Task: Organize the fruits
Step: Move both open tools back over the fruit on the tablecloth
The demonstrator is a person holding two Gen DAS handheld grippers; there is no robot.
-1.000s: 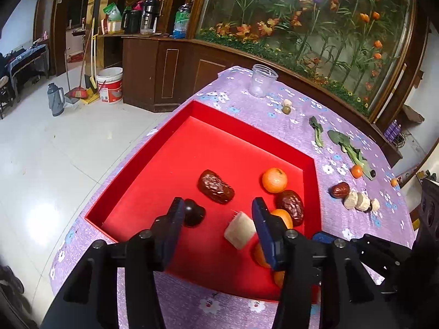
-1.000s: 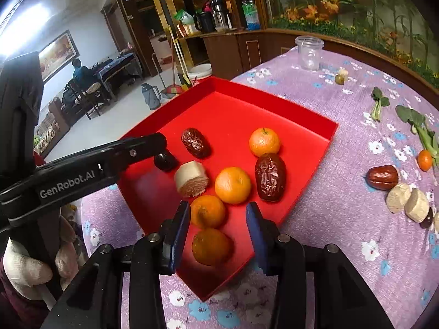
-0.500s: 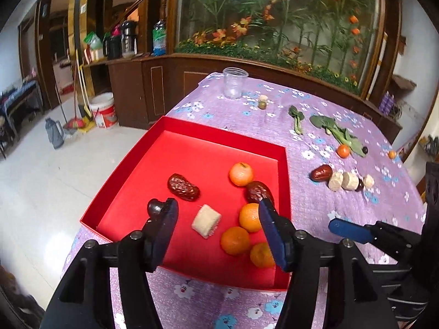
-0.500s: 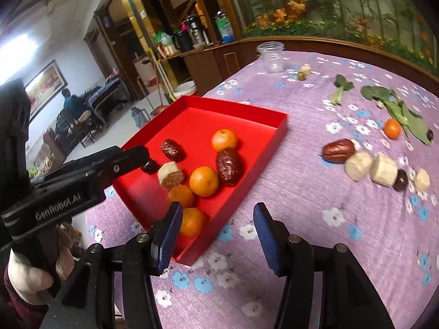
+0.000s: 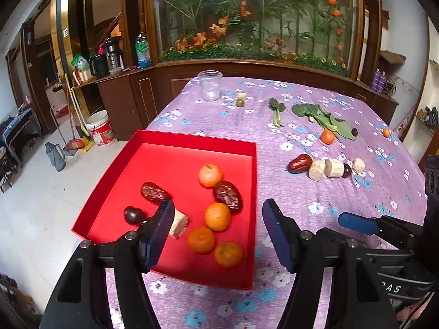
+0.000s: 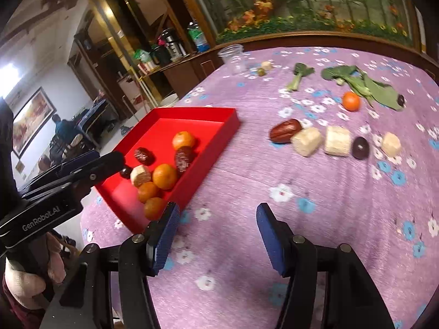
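Purple floral tablecloth [image 5: 315, 192] | red tray [image 5: 255, 164] | planter behind | both grippers' fingers apart, just widened, empty

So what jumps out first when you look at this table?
The red tray at the table's near left corner, holding four oranges, two dark dates, a plum and a pale chunk. To its right, on the purple cloth, lie a row of date, pale chunks and a dark fruit, with leafy greens and a lone orange beyond. Both pairs of blue-padded tongs, left and right, are open and empty.
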